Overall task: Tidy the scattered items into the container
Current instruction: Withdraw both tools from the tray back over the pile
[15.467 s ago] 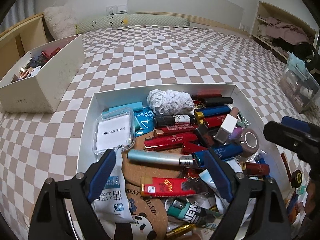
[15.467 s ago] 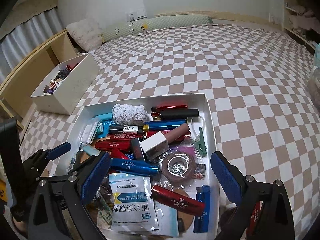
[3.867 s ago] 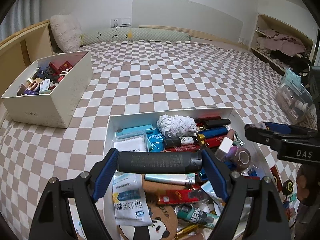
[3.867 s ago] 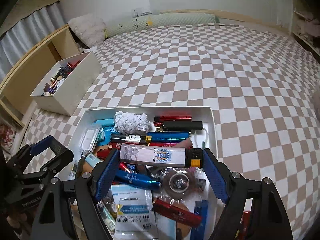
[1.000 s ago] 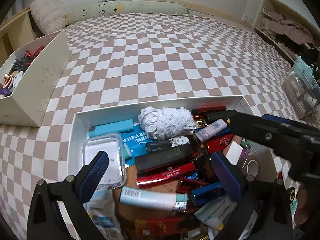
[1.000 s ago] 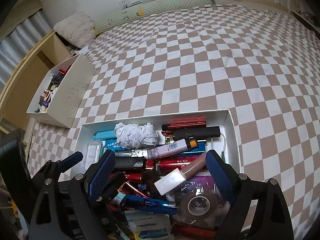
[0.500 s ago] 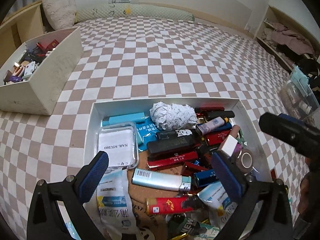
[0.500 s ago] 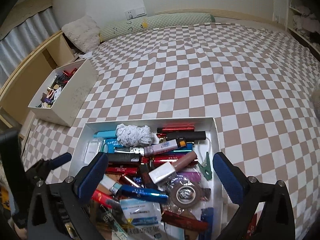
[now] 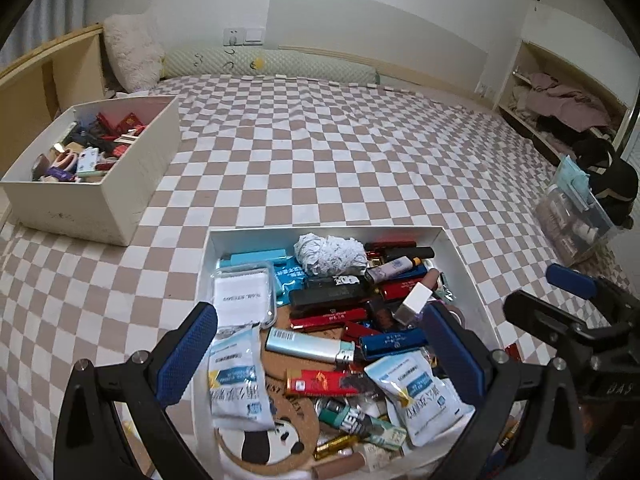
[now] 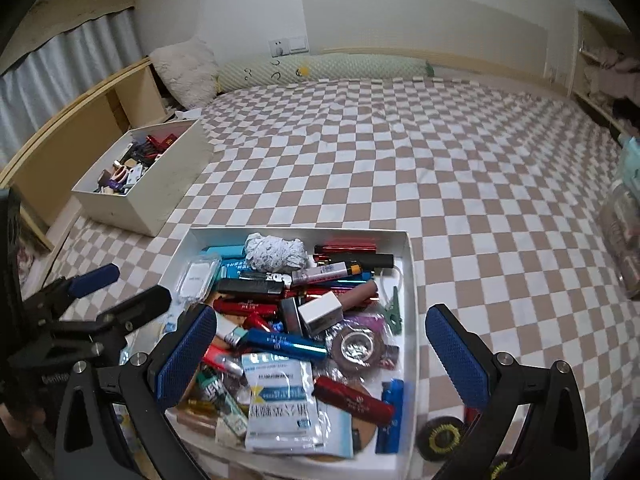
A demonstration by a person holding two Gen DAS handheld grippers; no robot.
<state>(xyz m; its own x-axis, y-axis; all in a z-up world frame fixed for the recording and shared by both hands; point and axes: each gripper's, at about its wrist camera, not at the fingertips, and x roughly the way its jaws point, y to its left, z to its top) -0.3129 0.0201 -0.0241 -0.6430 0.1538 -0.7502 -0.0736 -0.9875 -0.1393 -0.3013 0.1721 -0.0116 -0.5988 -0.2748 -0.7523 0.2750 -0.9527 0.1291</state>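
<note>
A shallow white box (image 9: 328,232) on the checked bed is heaped with lighters, tubes, sachets, a tape roll and a panda coaster. A black tube (image 9: 328,296) and a pale lavender lighter (image 9: 394,268) lie among them. My left gripper (image 9: 320,356) hangs open above the box's near half with nothing between its blue pads. My right gripper (image 10: 320,356) is open too, above the same box (image 10: 296,231), and holds nothing. The lavender lighter (image 10: 326,272) lies behind the black tube (image 10: 248,287). A black-and-yellow tape roll (image 10: 440,438) sits on the sheet just right of the box.
A second, deeper white box (image 9: 92,200) holding several small items stands at the back left beside a wooden shelf (image 10: 60,148). A clear plastic bin (image 9: 576,220) sits at the bed's right edge. Checked sheet (image 10: 400,160) stretches behind the box.
Both grippers have drawn back and risen, so the box sits lower and smaller in view. The right jaws have spread wider than a second ago.
</note>
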